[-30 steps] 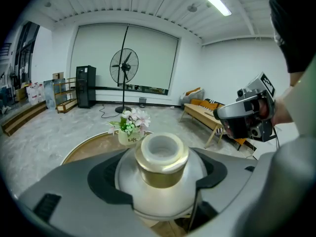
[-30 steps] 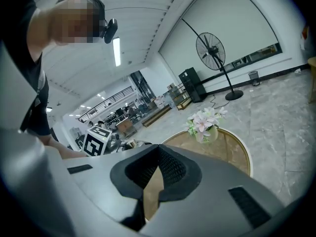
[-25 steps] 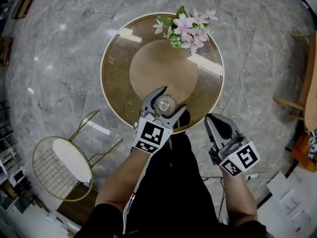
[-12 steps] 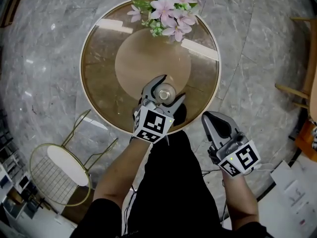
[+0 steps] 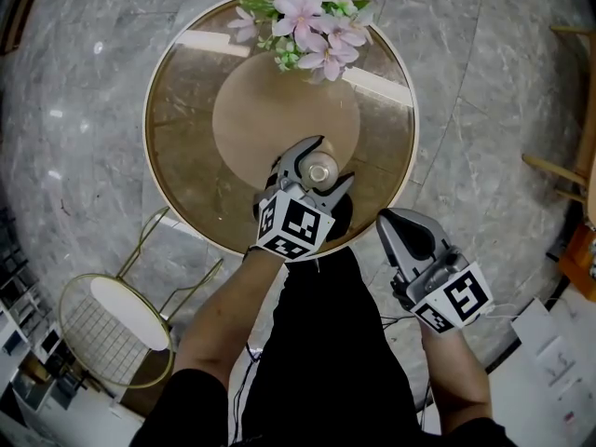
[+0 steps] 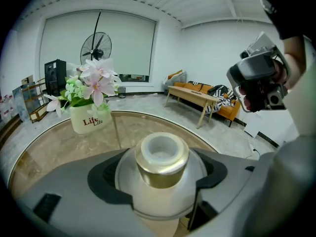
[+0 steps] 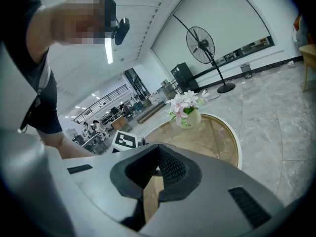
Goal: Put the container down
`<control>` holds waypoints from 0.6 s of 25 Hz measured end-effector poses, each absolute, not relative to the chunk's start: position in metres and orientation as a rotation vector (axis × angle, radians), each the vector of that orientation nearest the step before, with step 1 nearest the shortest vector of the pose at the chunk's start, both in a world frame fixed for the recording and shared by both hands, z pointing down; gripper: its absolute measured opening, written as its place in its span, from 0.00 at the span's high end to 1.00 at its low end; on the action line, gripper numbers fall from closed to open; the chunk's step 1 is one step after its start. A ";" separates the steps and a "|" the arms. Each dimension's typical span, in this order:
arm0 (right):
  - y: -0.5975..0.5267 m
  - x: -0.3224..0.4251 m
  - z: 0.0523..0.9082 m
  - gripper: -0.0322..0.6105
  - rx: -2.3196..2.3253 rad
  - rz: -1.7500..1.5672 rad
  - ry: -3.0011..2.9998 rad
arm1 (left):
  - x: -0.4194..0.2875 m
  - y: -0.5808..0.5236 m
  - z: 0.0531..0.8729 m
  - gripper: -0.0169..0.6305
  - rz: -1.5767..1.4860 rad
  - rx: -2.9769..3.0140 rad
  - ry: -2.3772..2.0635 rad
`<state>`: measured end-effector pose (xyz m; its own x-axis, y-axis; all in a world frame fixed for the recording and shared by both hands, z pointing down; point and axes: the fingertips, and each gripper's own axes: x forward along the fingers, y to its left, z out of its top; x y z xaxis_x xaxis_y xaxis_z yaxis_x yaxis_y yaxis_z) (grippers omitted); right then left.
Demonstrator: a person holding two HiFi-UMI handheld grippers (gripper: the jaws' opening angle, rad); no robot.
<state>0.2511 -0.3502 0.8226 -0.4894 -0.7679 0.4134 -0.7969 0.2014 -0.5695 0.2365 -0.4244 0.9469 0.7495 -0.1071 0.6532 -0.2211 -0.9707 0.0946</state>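
The container point(image 5: 320, 169) is a frosted white bottle with a gold collar point(image 6: 161, 157). My left gripper point(image 5: 328, 163) is shut on its shoulder, one jaw at each side, above the near part of the round glass table point(image 5: 186, 138). The bottle's base is hidden, so I cannot tell whether it touches the glass. In the left gripper view the bottle fills the space between the jaws of that gripper point(image 6: 158, 174). My right gripper point(image 5: 395, 222) hangs off the table's near right edge, shut and holding nothing point(image 7: 153, 177).
A white pot of pink flowers point(image 5: 312, 17) point(image 6: 91, 117) point(image 7: 187, 115) stands at the table's far edge. A gold wire chair point(image 5: 116, 329) is on the floor at the near left. Wooden furniture point(image 5: 568, 166) shows at the right. A bench and an orange sofa point(image 6: 197, 95) stand beyond.
My left gripper has carried the container a little farther in over the table, toward its middle. The head view has shifted. The right gripper has stayed where it was.
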 end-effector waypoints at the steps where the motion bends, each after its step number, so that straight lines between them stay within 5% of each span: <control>1: -0.351 0.252 0.823 0.93 1.564 1.182 -2.405 | 0.238 -0.424 0.948 0.44 1.026 2.786 -0.252; 15: -0.341 0.264 0.792 0.93 1.621 1.138 -2.424 | 0.241 -0.418 0.943 0.43 1.063 2.793 -0.180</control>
<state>0.2637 -0.3407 0.7921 -0.4638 -0.7978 0.3853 -0.8060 0.1994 -0.5574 0.2409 -0.4177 0.9430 0.7422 -0.0595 0.6675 -0.1640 -0.9819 0.0949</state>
